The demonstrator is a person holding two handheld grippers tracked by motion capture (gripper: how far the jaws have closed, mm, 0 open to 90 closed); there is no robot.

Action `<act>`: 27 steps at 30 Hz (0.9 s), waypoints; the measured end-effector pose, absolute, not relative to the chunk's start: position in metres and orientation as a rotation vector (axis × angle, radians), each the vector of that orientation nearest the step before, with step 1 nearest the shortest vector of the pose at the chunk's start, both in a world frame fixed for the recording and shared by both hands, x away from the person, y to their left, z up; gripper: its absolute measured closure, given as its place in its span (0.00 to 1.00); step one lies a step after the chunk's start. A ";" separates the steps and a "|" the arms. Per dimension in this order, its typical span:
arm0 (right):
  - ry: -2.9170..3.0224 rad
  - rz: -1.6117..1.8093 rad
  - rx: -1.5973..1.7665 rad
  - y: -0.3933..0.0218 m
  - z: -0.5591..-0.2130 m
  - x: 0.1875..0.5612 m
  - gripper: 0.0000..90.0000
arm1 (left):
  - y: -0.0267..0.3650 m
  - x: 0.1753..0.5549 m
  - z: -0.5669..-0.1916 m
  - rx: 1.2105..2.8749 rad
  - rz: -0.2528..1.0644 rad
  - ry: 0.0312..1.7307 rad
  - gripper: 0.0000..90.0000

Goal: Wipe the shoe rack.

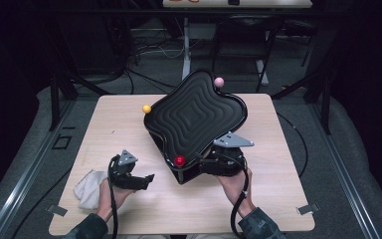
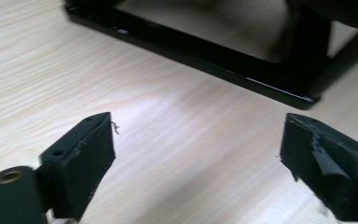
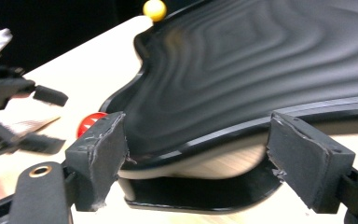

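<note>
A black board (image 1: 194, 117) with rippled ridges sits tilted on a black base (image 1: 189, 174) in the middle of the table. Balls mark its corners: yellow (image 1: 146, 108), pink (image 1: 219, 81) and red (image 1: 179, 160). My right gripper (image 1: 206, 162) is at the board's near right rim. In the right gripper view its jaws (image 3: 196, 140) stand wide on either side of that rim (image 3: 261, 60), with the red ball (image 3: 87, 123) just beyond the left pad. My left gripper (image 1: 146, 180) hovers over bare wood left of the base, open with nothing between its jaws (image 2: 198, 140). The base's bar (image 2: 205, 51) lies ahead of it.
A crumpled white cloth (image 1: 87, 186) lies at the table's near left corner, beside my left hand. The wooden table (image 1: 129, 124) has bare room to the left and in front of the board. Dark floor, cables and metal frames surround the table.
</note>
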State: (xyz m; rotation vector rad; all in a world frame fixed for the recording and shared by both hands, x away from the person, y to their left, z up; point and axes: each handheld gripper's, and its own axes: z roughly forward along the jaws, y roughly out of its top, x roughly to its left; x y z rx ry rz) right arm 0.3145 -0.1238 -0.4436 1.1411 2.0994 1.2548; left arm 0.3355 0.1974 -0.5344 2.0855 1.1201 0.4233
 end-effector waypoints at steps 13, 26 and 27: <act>2.351 1.213 1.062 -0.060 -0.461 0.331 0.62 | 0.223 0.346 -0.525 1.941 0.454 1.249 0.09; 2.358 1.148 0.998 -0.082 -0.460 0.317 0.66 | 0.220 0.362 -0.512 1.918 0.469 1.243 0.10; 2.355 1.145 1.003 -0.087 -0.460 0.315 0.66 | 0.219 0.365 -0.509 1.917 0.472 1.240 0.10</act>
